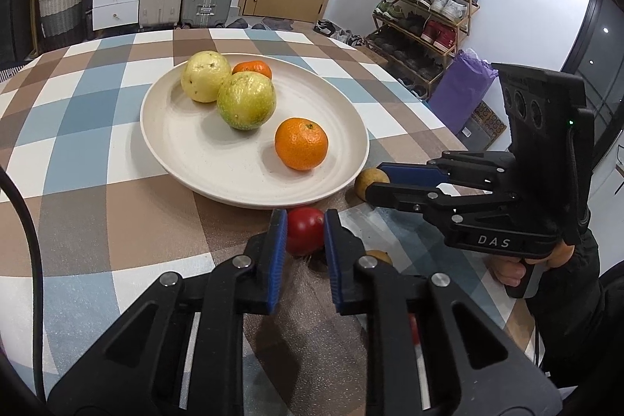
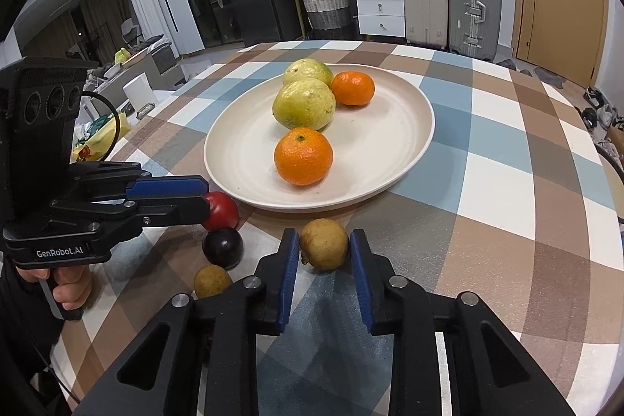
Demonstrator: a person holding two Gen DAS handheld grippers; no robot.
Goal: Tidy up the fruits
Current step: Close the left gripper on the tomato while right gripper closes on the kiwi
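Note:
A cream plate (image 1: 218, 166) (image 2: 390, 158) on the checked tablecloth holds two yellow-green guavas (image 1: 246, 101) (image 2: 304, 104) and two oranges (image 1: 301, 143) (image 2: 303, 155). My left gripper (image 1: 300, 221) (image 2: 204, 197) is shut on a red fruit (image 1: 305, 229) (image 2: 222, 209) just in front of the plate's near rim. My right gripper (image 2: 323, 240) (image 1: 376, 182) has its pads either side of a small yellow-brown fruit (image 2: 323, 243) (image 1: 366, 182) on the cloth, touching it.
A dark plum (image 2: 223, 246) and another small yellow-brown fruit (image 2: 212, 281) (image 1: 378, 256) lie on the cloth between the grippers. The table edge (image 1: 429, 104) runs along the right side. Suitcases, drawers and a shoe rack stand beyond the table.

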